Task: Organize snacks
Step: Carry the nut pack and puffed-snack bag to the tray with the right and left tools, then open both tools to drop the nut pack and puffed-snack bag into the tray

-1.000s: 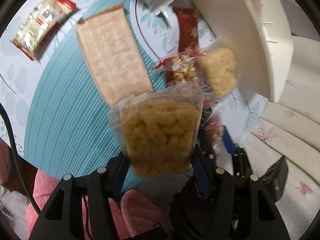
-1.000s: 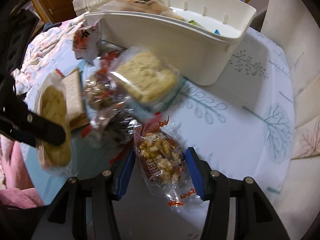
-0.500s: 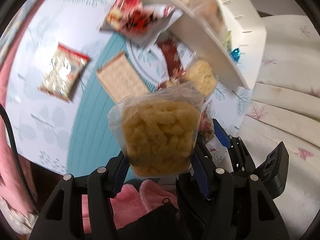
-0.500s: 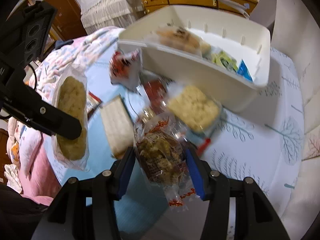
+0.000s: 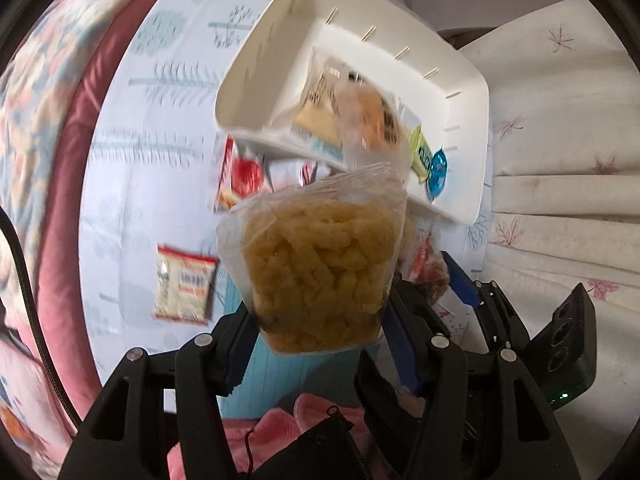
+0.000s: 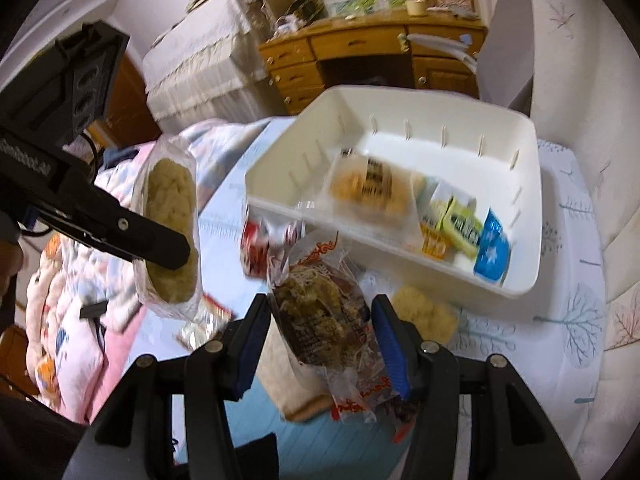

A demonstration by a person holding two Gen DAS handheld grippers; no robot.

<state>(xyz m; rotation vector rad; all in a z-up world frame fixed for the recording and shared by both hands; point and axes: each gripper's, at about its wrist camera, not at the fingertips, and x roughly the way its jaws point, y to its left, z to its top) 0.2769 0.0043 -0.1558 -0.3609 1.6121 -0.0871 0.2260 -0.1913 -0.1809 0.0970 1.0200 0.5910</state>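
Note:
My left gripper [image 5: 316, 340] is shut on a clear bag of yellow puffed snacks [image 5: 320, 264], held high over the table; the same bag [image 6: 170, 232] hangs at the left of the right wrist view. My right gripper [image 6: 320, 340] is shut on a red-printed bag of brown mixed snack [image 6: 324, 312]. Beyond both stands the white bin [image 6: 532, 208], holding a round pastry pack [image 6: 372, 188], yellow-green packets [image 6: 456, 224] and a blue packet [image 6: 494, 252]. In the left wrist view the bin [image 5: 476, 92] lies ahead, above the held bag.
On the table lie a red and white pack [image 5: 244, 176] against the bin's wall, a pale noodle-type packet [image 5: 184, 284], a cracker pack [image 6: 304, 404] and a clear bag of yellow cake [image 6: 424, 316]. A pink quilt [image 5: 52, 160] lies left; a wooden desk [image 6: 360, 56] stands behind.
Both grippers have risen with their bags still held. The table's snacks have shrunk away below, and the inside of the white bin has come into view in both wrist views.

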